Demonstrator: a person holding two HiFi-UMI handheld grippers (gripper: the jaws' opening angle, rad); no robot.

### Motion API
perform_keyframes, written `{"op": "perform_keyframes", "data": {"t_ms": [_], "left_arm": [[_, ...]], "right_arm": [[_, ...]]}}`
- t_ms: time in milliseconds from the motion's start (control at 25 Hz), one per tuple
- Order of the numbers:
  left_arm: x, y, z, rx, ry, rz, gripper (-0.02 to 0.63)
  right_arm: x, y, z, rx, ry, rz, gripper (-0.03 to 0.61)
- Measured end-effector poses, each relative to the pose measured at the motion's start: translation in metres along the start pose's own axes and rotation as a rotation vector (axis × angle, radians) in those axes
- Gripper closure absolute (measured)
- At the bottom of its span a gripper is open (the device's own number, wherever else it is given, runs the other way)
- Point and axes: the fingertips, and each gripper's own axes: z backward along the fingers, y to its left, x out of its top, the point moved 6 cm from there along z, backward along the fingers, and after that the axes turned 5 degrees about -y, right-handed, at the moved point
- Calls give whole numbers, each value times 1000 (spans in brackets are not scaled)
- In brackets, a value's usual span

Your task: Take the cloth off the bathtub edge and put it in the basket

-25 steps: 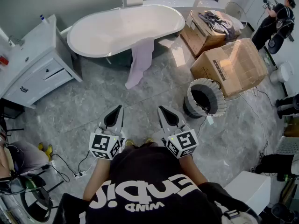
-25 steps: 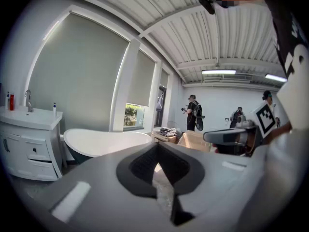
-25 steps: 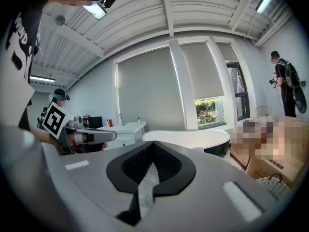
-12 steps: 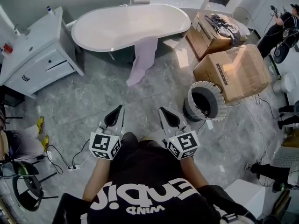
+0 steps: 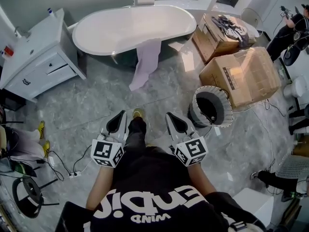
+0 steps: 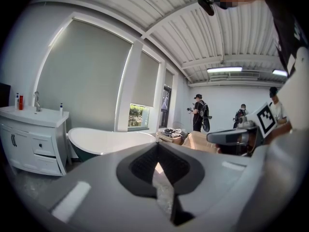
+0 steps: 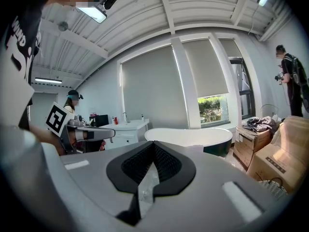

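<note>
Open floor (image 5: 91, 105) up to bathtub (image 5: 130, 29); basket (image 5: 227, 108) right.

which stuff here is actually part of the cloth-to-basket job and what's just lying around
Job in hand:
- cloth, draped over the bathtub edge
- basket, on the floor
- left tongs and right tongs, both shut and empty

Lying about:
- cardboard boxes
- clothes pile on one box
- vanity cabinet

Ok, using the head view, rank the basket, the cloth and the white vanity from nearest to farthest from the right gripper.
1. Basket, on the floor just right of the right gripper.
2. Cloth, draped over the bathtub edge ahead, slightly left.
3. White vanity, far left by the wall.
</note>
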Motion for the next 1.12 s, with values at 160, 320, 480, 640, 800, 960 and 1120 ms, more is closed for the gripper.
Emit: {"op": "perform_keyframes", "data": {"t_ms": [160, 320, 480, 640, 800, 960, 1120], "left_arm": [[2, 0, -18, -6, -3, 4, 615], [2, 9, -38, -10, 0, -3, 615], [0, 20, -63, -8, 10, 8, 615], [-5, 37, -91, -7, 27, 21, 615], [-4, 54, -127, -14, 35, 24, 615], [2, 71, -168, -31, 49, 20, 615], [12, 91, -216, -55, 68, 14, 615]], "right_arm": [[3, -15, -4, -6, 3, 7, 569], [4, -30, -17, -15, 10, 8, 569], [4, -47, -33, -21, 25, 8, 569], [2, -65, -55, -26, 38, 9, 569], [2, -90, -82, -43, 44, 2, 569], [8, -119, -111, -64, 46, -7, 569], [19, -152, -146, -89, 44, -26, 569]]}}
